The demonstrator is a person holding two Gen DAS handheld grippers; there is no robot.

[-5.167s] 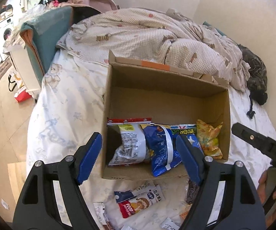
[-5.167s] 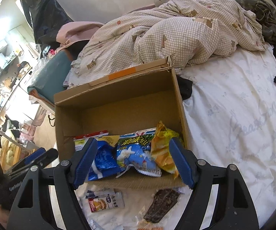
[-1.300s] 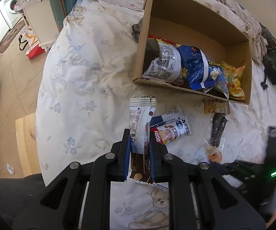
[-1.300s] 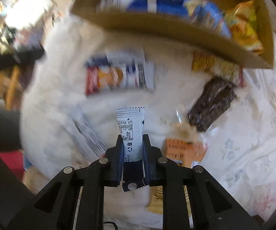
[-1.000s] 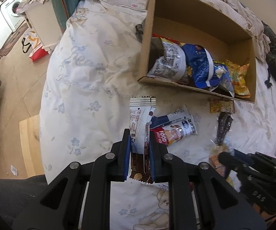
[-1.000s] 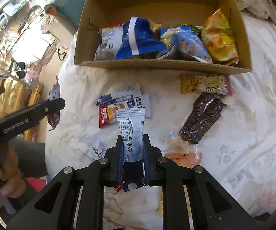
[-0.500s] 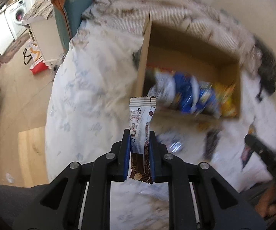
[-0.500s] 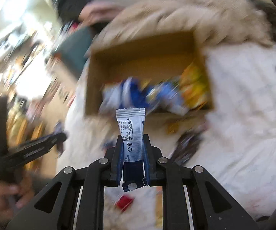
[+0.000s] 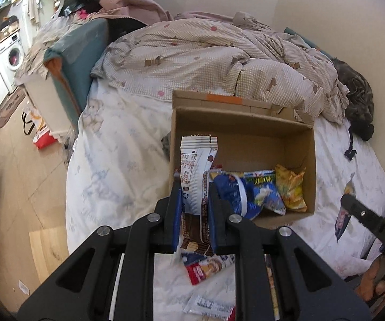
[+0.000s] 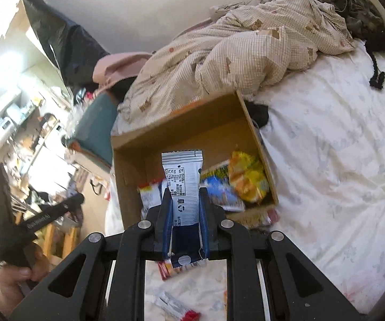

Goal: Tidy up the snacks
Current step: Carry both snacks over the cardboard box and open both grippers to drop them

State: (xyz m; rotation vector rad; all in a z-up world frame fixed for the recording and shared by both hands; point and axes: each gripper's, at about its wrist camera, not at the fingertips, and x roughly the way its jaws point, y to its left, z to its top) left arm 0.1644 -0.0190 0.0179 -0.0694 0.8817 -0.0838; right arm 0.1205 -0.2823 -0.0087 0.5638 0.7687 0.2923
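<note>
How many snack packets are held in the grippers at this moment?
2. The left gripper clamps a white-and-brown snack bar; the right gripper clamps a white-and-navy snack bar.

A bed [image 9: 117,160] covered with a white, faintly flowered sheet was seen to carry everything. A cardboard box [image 9: 310,165] was set open on the sheet, its far wall close against a crumpled checked quilt [image 9: 205,53] heaped across the far end. Dark clothing [image 9: 358,99] was bunched beside the quilt. In front of the box, a red and white snack packet [image 9: 203,267] and a smaller white sachet [image 9: 208,306] were left loose on the sheet.
</note>
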